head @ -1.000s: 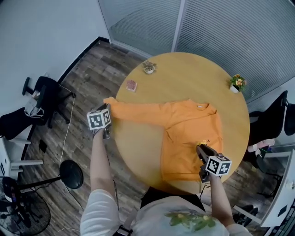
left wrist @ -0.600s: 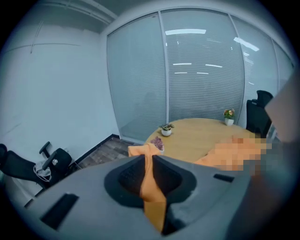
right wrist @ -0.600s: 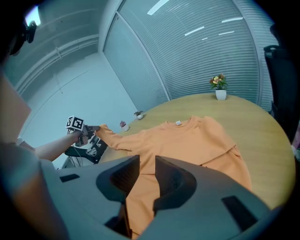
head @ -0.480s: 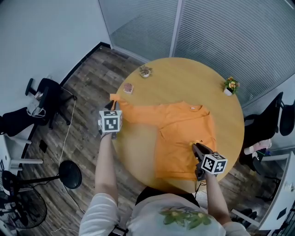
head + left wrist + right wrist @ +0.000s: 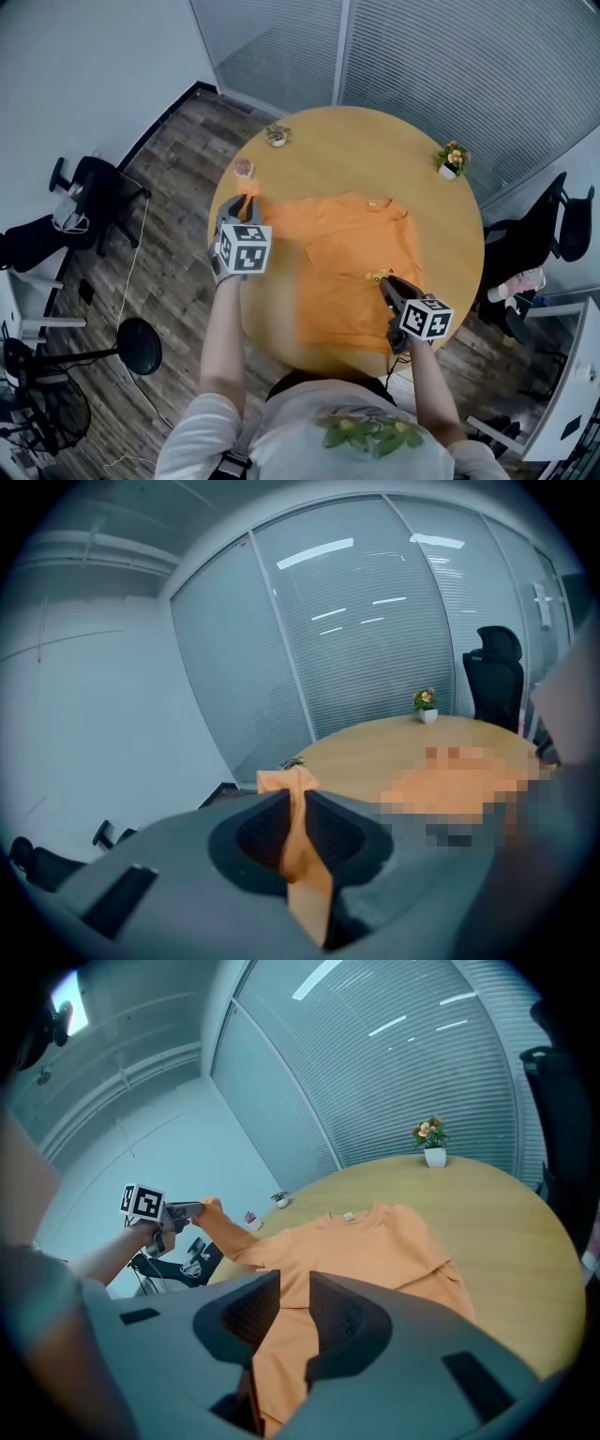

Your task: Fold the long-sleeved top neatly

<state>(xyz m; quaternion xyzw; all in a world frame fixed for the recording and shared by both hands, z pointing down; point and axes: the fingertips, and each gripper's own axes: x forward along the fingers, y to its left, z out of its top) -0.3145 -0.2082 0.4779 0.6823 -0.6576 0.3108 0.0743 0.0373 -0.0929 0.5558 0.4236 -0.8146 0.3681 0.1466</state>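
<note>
Pinching the cuff (image 5: 281,781) tight, the left gripper (image 5: 298,799) holds the sleeve raised off the table's (image 5: 375,150) left edge, presumably to swing it across the top (image 5: 347,253), which lies flat mid-table; the right gripper (image 5: 293,1283) hovers over the hem, fingers slightly apart, gripping nothing, likely ready to steady the cloth.

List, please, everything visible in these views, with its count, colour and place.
table: one, light wood, round, centre.
long-sleeved top: one, orange, spread on the table.
flower pot: one, white, table's far right edge.
small items: two, one greenish-grey, one pinkish, table's far left edge.
office chairs: two, black, left and right of the table.
left gripper: one, grey, shut on the top's sleeve cuff.
right gripper: one, grey, jaws apart over the top.
</note>
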